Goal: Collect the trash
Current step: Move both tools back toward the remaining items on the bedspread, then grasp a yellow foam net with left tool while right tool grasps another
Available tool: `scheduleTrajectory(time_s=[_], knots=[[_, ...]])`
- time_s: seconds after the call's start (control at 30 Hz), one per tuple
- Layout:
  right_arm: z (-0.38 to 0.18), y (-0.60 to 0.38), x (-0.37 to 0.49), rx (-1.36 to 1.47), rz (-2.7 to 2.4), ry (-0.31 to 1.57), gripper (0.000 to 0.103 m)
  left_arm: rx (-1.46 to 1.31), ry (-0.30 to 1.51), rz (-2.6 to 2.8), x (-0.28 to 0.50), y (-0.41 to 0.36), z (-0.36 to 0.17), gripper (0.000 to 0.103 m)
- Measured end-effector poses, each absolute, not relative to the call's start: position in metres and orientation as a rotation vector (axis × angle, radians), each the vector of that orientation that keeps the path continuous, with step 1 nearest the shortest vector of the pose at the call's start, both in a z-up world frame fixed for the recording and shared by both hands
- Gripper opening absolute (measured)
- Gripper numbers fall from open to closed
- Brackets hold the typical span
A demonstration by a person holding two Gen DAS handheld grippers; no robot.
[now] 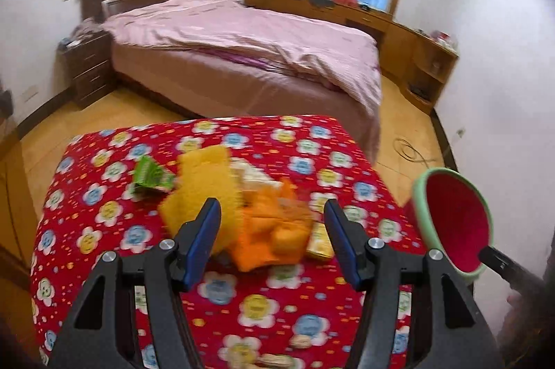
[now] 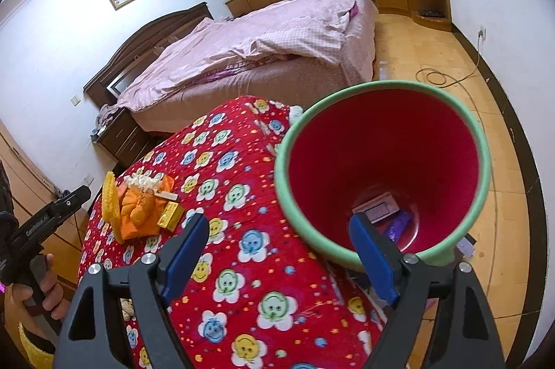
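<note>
The trash pile [image 1: 263,223] lies on the floral table [image 1: 305,299] just ahead of the empty, parted left gripper [image 1: 274,244] (nearer); the right gripper [image 2: 281,251], empty and wide apart, straddles the bin's [image 2: 381,167] rim.

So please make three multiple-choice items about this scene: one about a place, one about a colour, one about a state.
1. Where is the bin?
A. on the bed
B. at the edge of the flowered cloth
C. on the nightstand

2. What colour is the bin's rim?
A. green
B. blue
C. black

3. What do the right gripper's jaws hold?
A. the yellow box
B. the orange bag
C. nothing

Answers:
1 B, the bin stands beside the cloth's edge in the right wrist view.
2 A, a green rim rings the red inside.
3 C, the jaws are apart with nothing between them; the yellow box and orange bag lie on the cloth.
</note>
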State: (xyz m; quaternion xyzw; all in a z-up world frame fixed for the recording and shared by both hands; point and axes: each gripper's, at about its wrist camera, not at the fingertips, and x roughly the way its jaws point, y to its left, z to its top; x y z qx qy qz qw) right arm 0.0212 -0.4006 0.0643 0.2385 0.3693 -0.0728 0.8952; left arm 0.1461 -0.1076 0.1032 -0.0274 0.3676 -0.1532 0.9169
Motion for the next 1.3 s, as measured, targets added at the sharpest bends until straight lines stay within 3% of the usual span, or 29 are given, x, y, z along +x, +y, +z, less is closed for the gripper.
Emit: scheduleTrajectory(time_s=[0.73,0.77,0.83,0.9,0.93,1.03,1.3], knots=[[0.03,-0.369,0.061,0.476,-0.127,0.858,0.086,-0.22,0.855,-0.251,0.197,-0.063,0.044,0.061],[0.029,-0.369,0.062,0.477,-0.126,0.86,0.086,-0.231,0.853,-0.264,0.196,-0.063,0.043,0.058],[0.027,-0.368,0.063,0.476,-0.122,0.867,0.086,-0.245,0.842,-0.286,0.194,-0.066,0.042,0.039],[0.025,-0.366,0.064,0.473,-0.118,0.872,0.086,-0.248,0.834,-0.307,0.192,-0.068,0.044,0.031],[0.024,-0.366,0.064,0.473,-0.117,0.873,0.086,-0.246,0.826,-0.319,0.19,-0.07,0.046,0.021],[0.024,-0.365,0.063,0.474,-0.114,0.874,0.086,-0.244,0.809,-0.358,0.185,-0.072,0.051,0.011],[0.027,-0.358,0.059,0.471,-0.098,0.868,0.086,-0.243,0.746,-0.43,0.158,-0.073,0.076,0.01]])
